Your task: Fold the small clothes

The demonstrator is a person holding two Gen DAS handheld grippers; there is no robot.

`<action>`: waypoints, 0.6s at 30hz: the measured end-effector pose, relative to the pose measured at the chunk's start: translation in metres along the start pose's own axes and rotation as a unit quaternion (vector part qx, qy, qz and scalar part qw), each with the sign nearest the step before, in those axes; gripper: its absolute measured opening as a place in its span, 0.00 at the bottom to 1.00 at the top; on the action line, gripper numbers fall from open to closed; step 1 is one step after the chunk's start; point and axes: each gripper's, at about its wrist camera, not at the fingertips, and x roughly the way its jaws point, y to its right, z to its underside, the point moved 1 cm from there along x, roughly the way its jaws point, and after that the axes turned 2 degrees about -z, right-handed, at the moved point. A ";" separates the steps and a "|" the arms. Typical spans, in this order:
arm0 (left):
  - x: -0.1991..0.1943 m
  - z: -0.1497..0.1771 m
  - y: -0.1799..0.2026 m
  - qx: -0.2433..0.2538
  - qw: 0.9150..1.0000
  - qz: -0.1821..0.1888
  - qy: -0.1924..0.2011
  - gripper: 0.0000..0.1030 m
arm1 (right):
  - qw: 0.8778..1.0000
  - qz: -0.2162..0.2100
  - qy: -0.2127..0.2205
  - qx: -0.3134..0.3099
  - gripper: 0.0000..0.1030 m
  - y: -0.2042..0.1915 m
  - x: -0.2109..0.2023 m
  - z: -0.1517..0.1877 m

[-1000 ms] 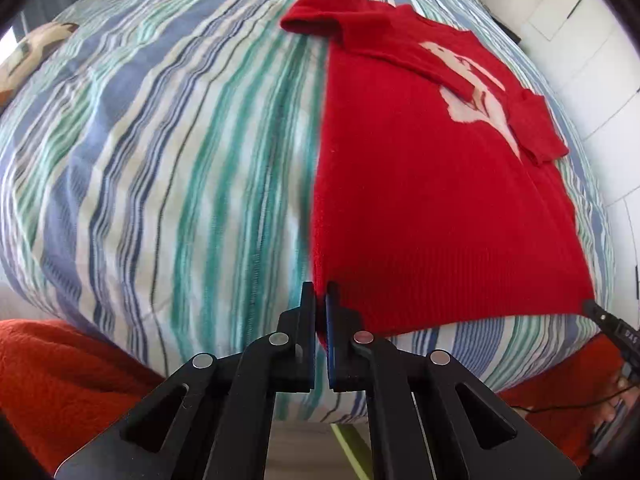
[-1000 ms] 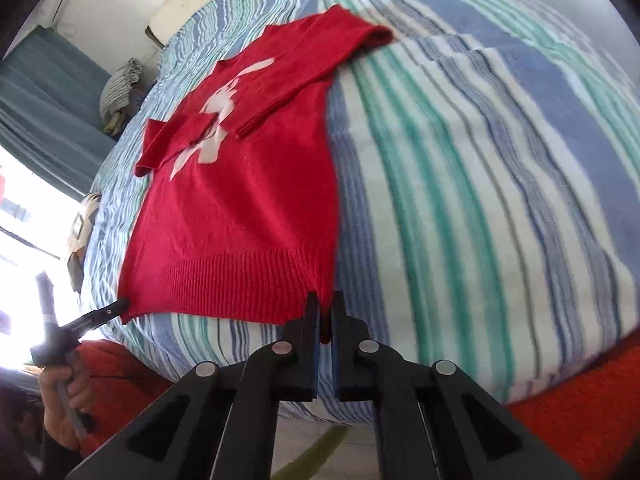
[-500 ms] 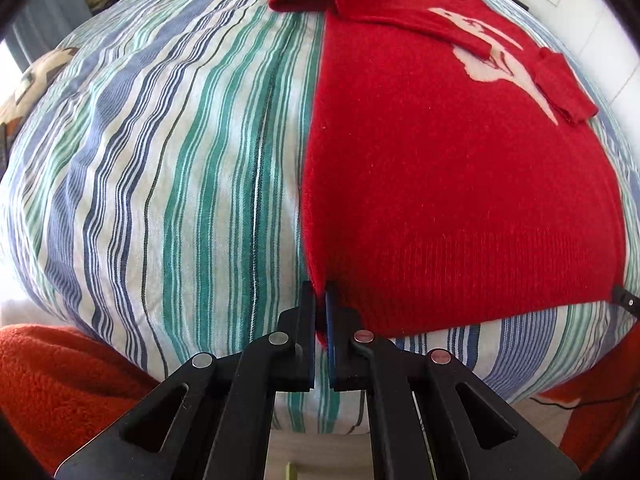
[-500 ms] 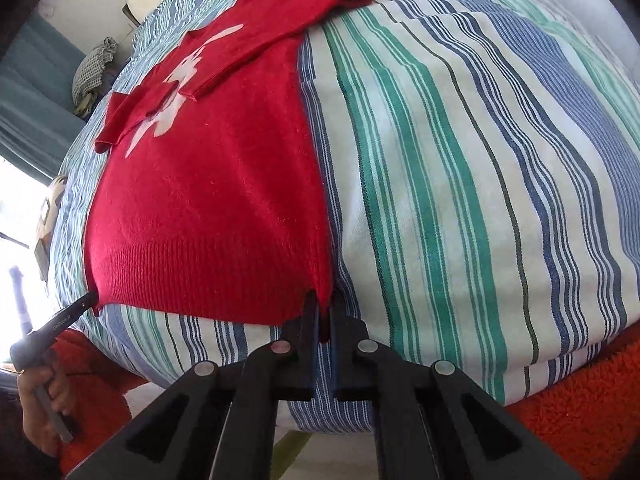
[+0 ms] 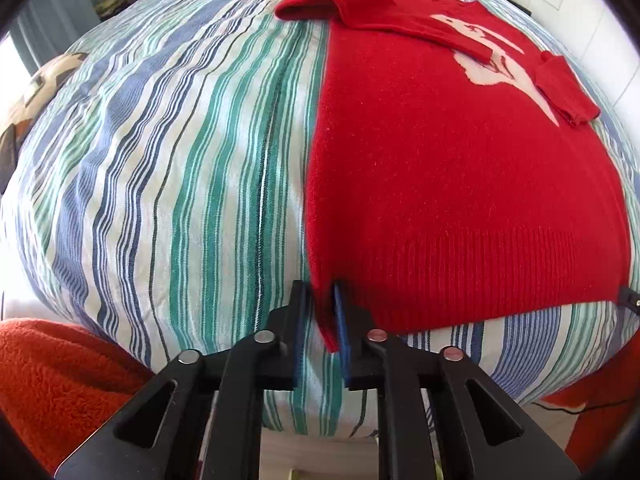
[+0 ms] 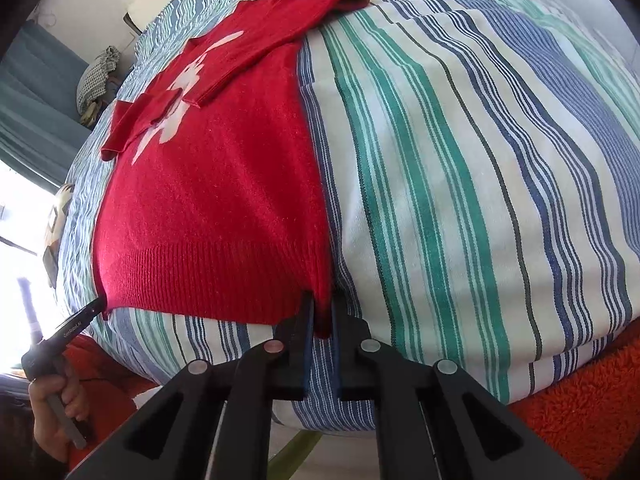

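Note:
A small red sweater (image 5: 460, 184) with a white figure on its chest lies flat on the striped bed, both sleeves folded across the front. It also shows in the right wrist view (image 6: 216, 200). My left gripper (image 5: 320, 292) stands at the sweater's near left hem corner, its jaws slightly parted with the corner hanging loose between them. My right gripper (image 6: 320, 304) stands at the near right hem corner, also slightly parted around the cloth. The left gripper's tip (image 6: 96, 304) touches the far hem corner in the right wrist view.
The bed has a blue, green and white striped cover (image 5: 180, 160). An orange fleece blanket (image 5: 60, 380) hangs below the bed's near edge. A grey bundle (image 6: 96, 76) and curtains sit beyond the bed. A patterned cushion (image 5: 40, 84) lies at the left.
Both grippers held the hem corners pinched shut, pulling the sweater toward the bed's near edge. Now both jaws have parted slightly, and the corners hang loose between them.

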 end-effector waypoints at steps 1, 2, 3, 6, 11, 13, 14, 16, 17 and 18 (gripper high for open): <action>-0.002 0.003 -0.001 -0.001 1.000 -0.008 -0.002 0.41 | 1.000 -0.006 -0.003 0.002 0.14 0.000 -0.002 0.000; -0.005 0.006 -0.003 -0.002 1.000 -0.017 -0.009 0.62 | 1.000 -0.010 -0.009 0.006 0.21 0.000 -0.004 0.000; -0.006 0.008 -0.007 -0.004 0.999 -0.026 -0.020 0.71 | 1.000 -0.011 -0.017 0.010 0.29 0.001 -0.007 0.001; -0.014 0.021 -0.020 -0.009 0.998 -0.033 -0.054 0.77 | 0.999 0.019 -0.034 0.006 0.38 0.005 -0.024 0.001; -0.059 0.024 -0.054 -0.089 0.995 -0.028 0.027 0.76 | 0.981 0.123 0.041 -0.147 0.39 -0.029 -0.073 -0.039; -0.067 0.020 -0.063 -0.115 0.991 -0.034 0.060 0.77 | 0.969 0.103 0.062 -0.216 0.45 -0.061 -0.075 -0.066; -0.068 0.018 -0.066 -0.123 0.989 -0.040 0.069 0.77 | 0.962 0.083 0.068 -0.249 0.50 -0.079 -0.070 -0.079; -0.062 0.017 -0.072 -0.131 0.988 -0.047 0.070 0.77 | 0.941 0.055 0.076 -0.327 0.52 -0.117 -0.050 -0.098; -0.057 0.015 -0.076 -0.135 0.988 -0.050 0.063 0.77 | 0.929 0.044 0.071 -0.361 0.52 -0.134 -0.035 -0.105; -0.052 0.014 -0.080 -0.141 0.987 -0.051 0.053 0.77 | 0.919 0.038 0.065 -0.387 0.52 -0.151 -0.017 -0.110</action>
